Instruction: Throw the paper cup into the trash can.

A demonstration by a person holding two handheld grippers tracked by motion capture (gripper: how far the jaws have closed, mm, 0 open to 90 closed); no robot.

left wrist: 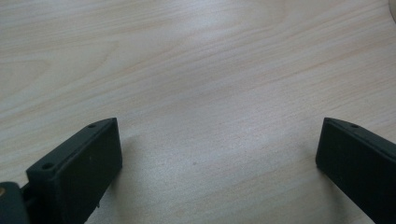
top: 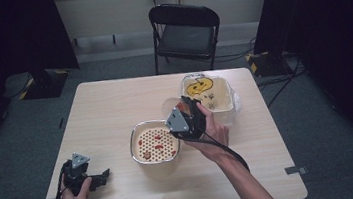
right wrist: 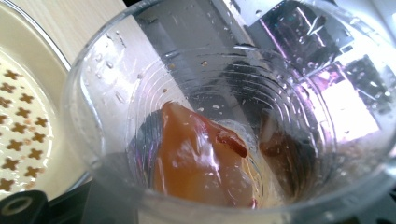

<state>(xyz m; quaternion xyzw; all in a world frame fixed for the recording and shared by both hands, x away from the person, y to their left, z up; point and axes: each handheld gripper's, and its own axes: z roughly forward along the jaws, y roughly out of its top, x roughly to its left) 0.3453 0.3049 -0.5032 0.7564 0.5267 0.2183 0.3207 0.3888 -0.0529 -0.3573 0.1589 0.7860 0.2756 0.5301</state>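
My right gripper is shut on a clear plastic cup, held tilted above the table between two bowls. In the right gripper view the cup is seen from its mouth, wet inside, with a reddish-brown lump at the bottom. A metal-rimmed bowl with a perforated cream strainer sits just left of the cup and holds a few red pieces. My left gripper rests open on the table at the front left; its jaws stand wide apart over bare wood.
A cream square container with a yellow drawing inside stands behind the right hand, in clear plastic. A black folding chair is beyond the table's far edge. Bare wood lies on the table's left half.
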